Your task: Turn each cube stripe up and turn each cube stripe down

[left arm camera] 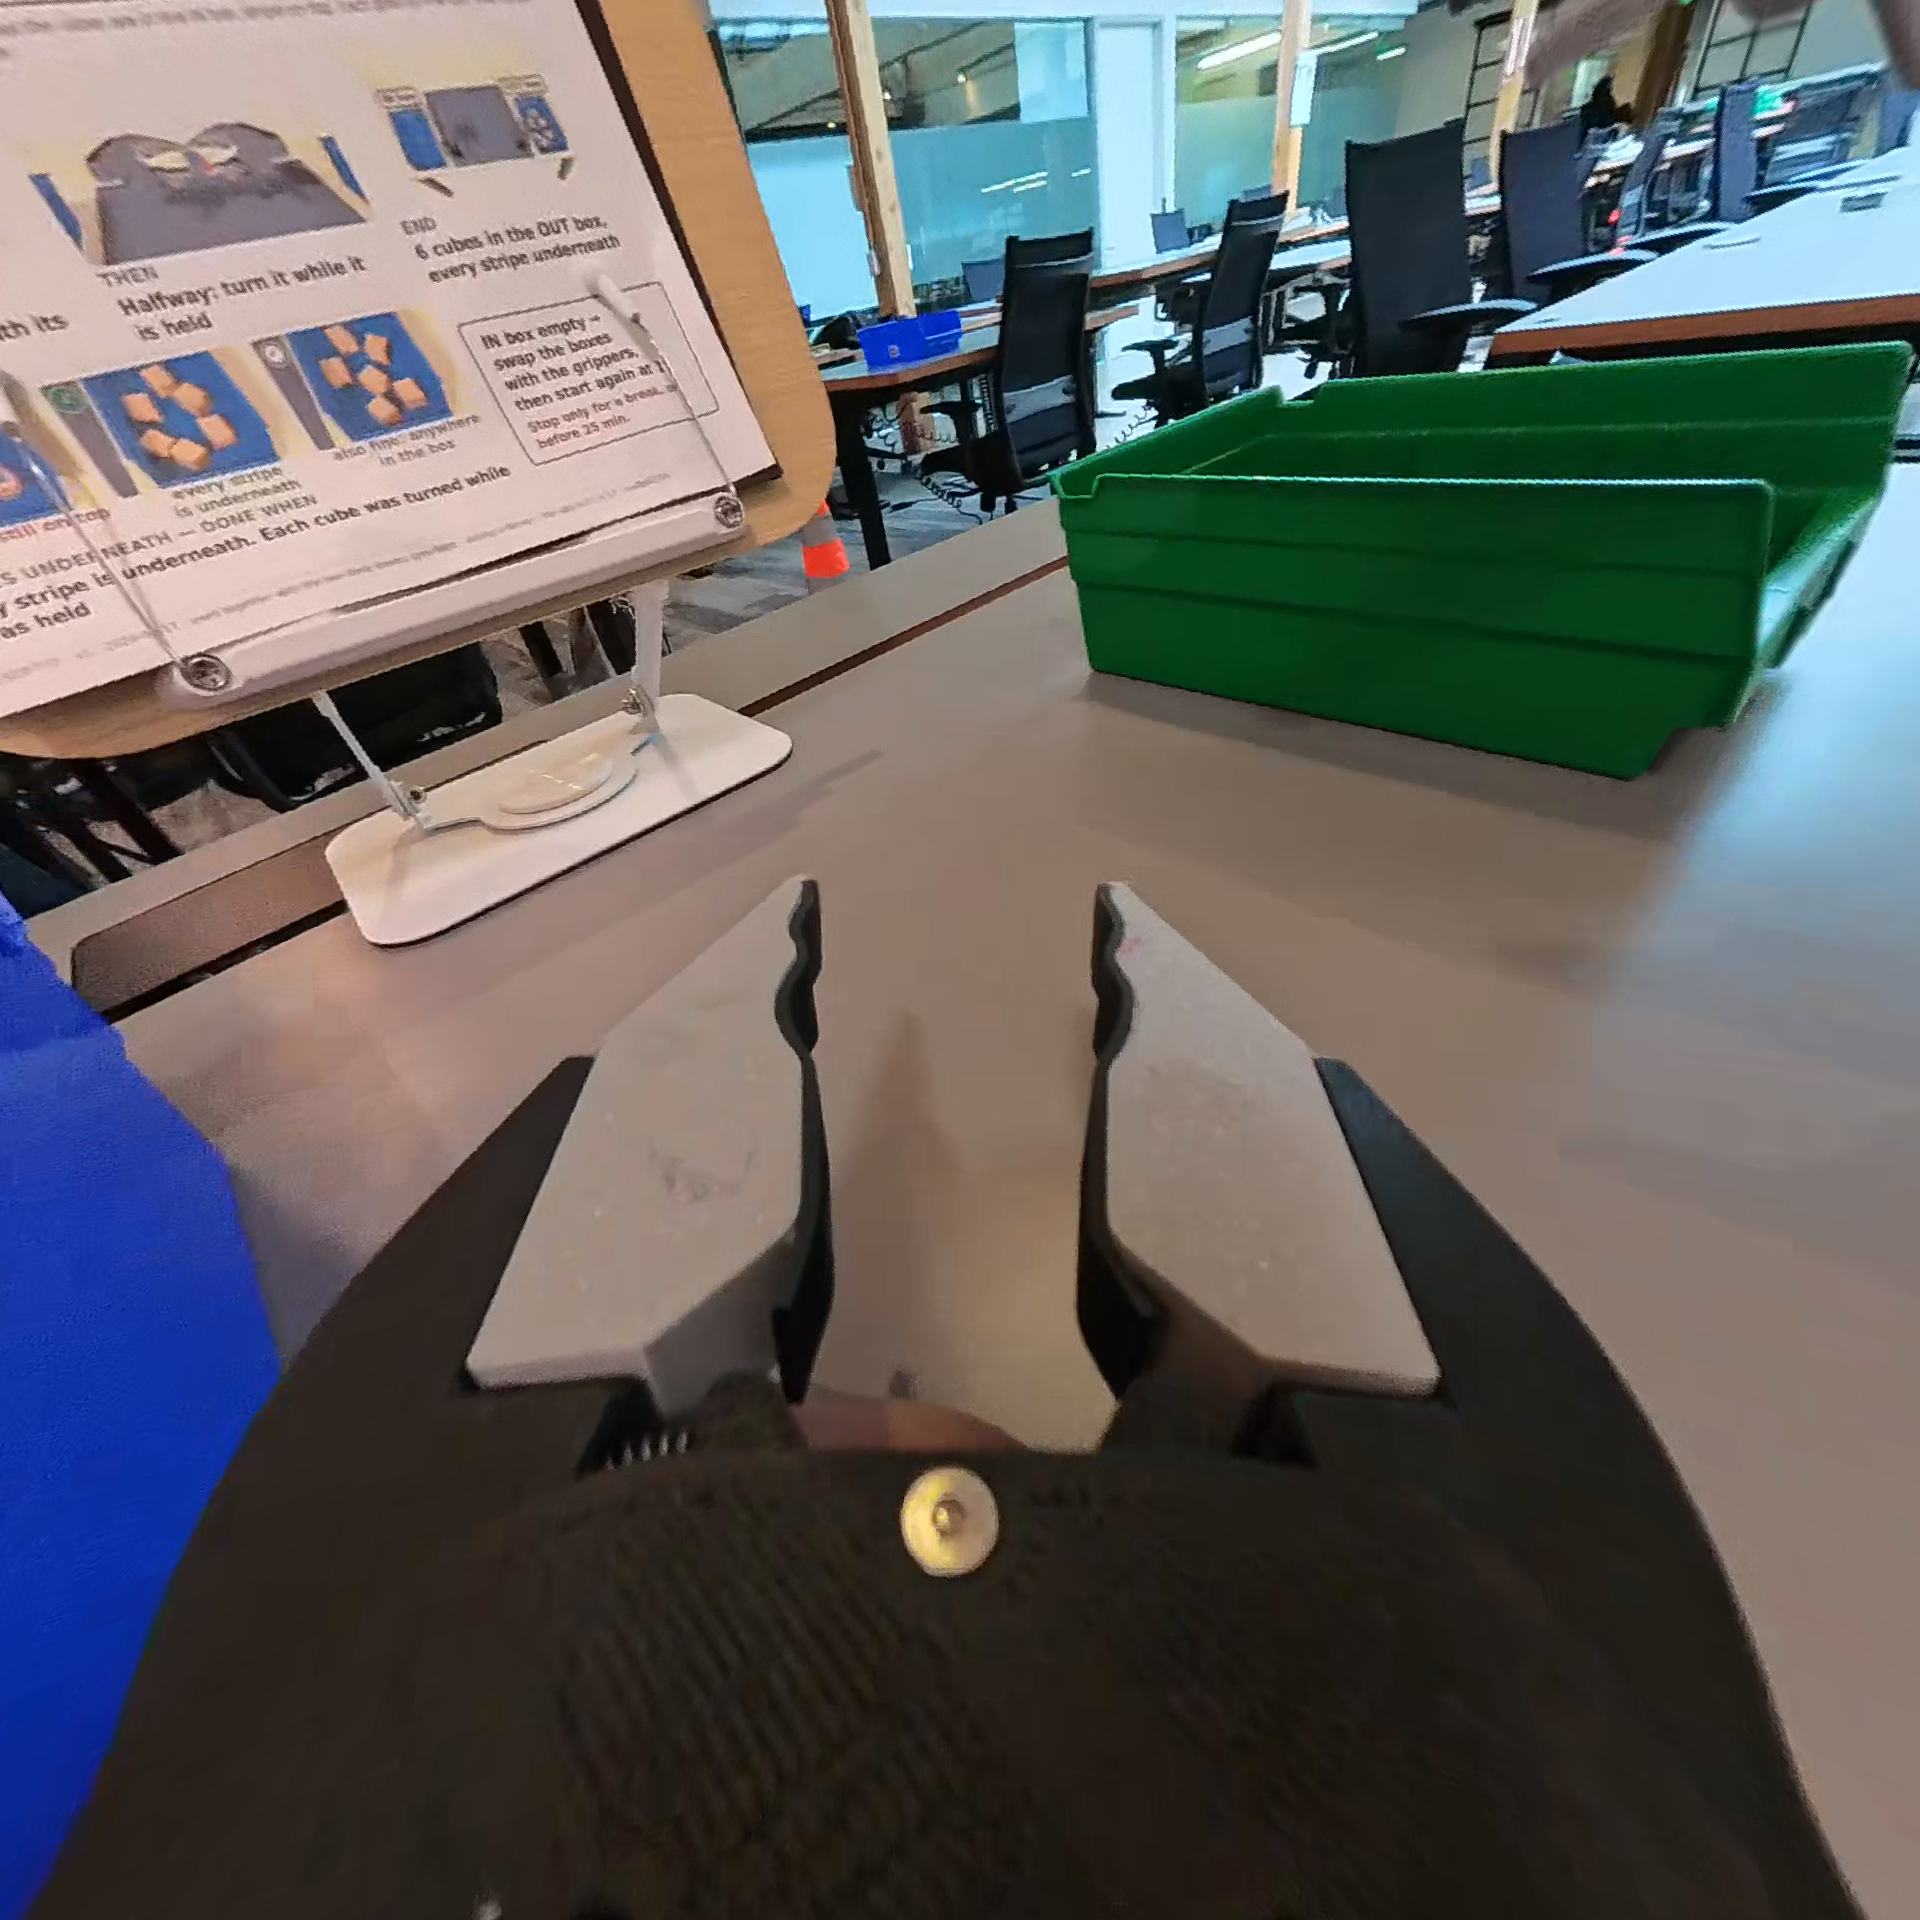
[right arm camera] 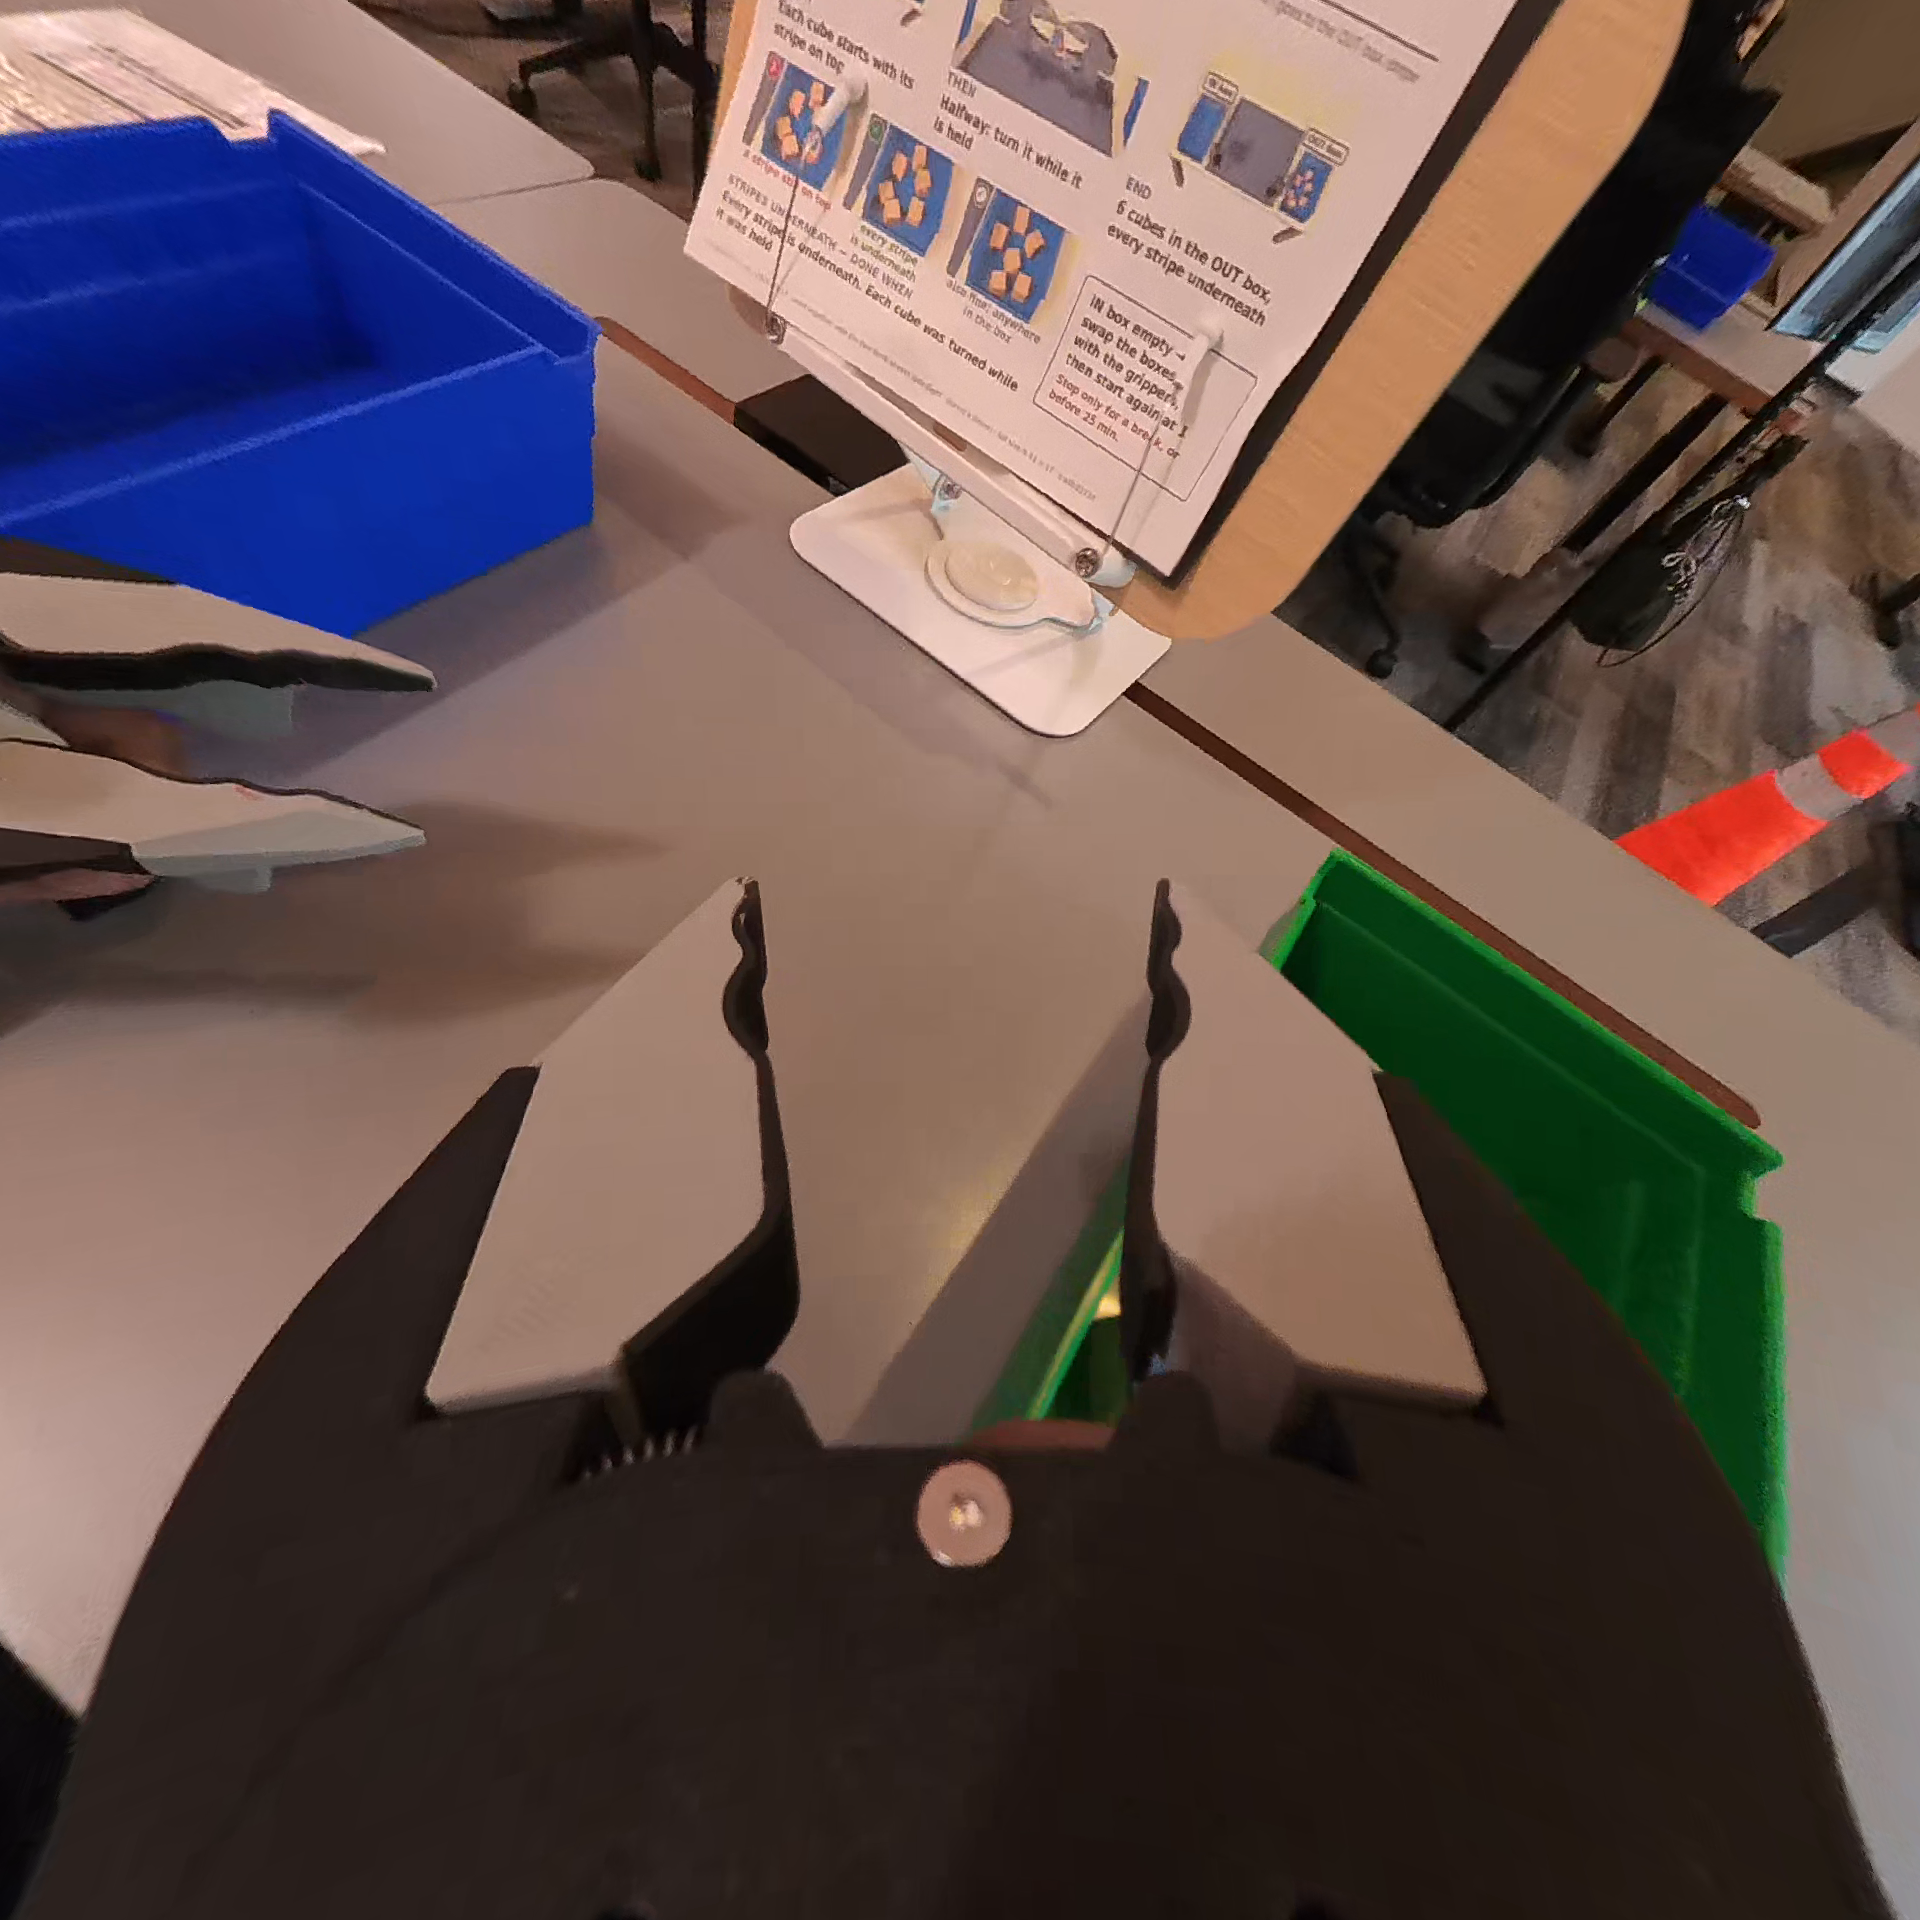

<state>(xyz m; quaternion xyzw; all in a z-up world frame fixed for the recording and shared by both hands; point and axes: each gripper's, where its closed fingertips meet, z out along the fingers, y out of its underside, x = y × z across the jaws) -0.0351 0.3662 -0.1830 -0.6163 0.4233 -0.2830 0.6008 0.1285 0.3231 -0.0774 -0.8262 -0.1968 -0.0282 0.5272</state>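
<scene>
While both the left gripper (left arm camera: pixel 956 914) and the right gripper (right arm camera: pixel 954 904) hover released and empty left of the green plastic bin (right arm camera: pixel 1558 1122), no cube is visible, so locate one before descending.

A printed instruction sheet (right arm camera: pixel 1049 208) with pictures stands on a white stand (right arm camera: pixel 997 613).

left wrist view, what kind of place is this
Probably an open-plan office: rows of black office chairs at long desks, with glass partitions behind. The near grey table holds a green bin.
</scene>
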